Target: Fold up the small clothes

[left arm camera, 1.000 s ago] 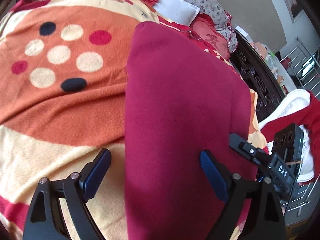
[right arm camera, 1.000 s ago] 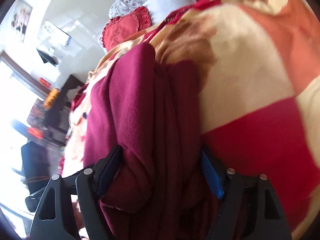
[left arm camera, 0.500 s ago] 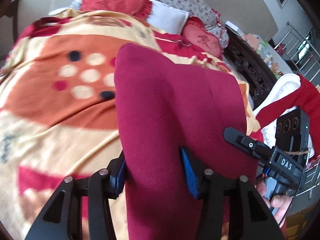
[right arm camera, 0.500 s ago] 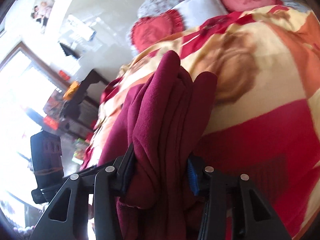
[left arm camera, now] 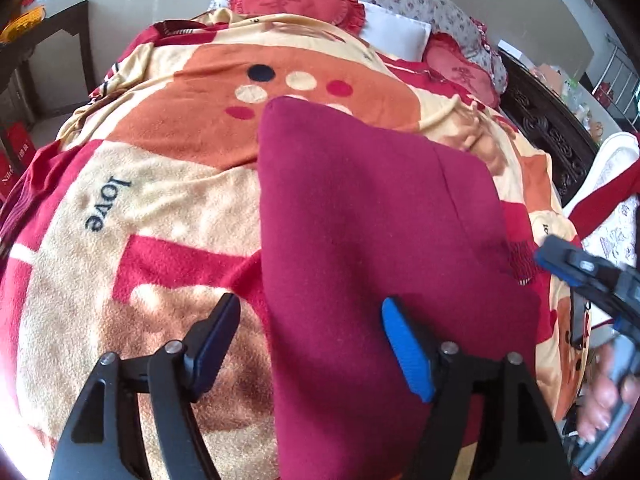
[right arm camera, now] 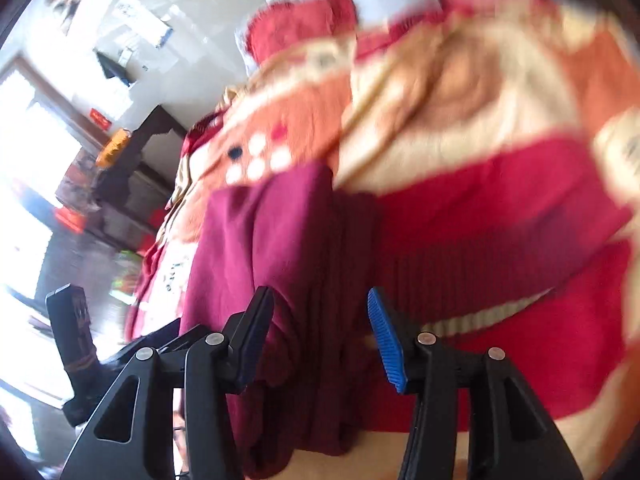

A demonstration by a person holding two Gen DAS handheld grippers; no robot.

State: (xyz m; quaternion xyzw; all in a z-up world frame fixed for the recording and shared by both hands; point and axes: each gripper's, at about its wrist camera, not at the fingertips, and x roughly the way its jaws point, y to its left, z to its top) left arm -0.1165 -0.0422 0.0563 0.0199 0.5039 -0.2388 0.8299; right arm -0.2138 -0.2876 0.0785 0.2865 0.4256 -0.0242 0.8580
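Bed (left arm camera: 532, 120) fills both views, covered by a fleece blanket (left arm camera: 152, 208) in orange, cream and red with dots and the word "love". Red heart cushions (left arm camera: 292, 0) and a white pillow (left arm camera: 394, 34) at the far end. Dark red folded garment (left arm camera: 360, 240) lies flat on the blanket, mid-scene, running from near edge toward the dots; a seam runs down its right part. In the right wrist view the same garment (right arm camera: 280, 248) shows stacked layers along its near edge; that view is motion-blurred.

Left tool (left arm camera: 310, 344) jaws apart, left finger over blanket, right blue pad (left arm camera: 406, 354) over the garment, not gripping. Right tool (right arm camera: 320, 332) jaws apart too, garment's near edge between the pads, no clamp seen. Right tool also visible at the right edge of the left view, above the blanket.
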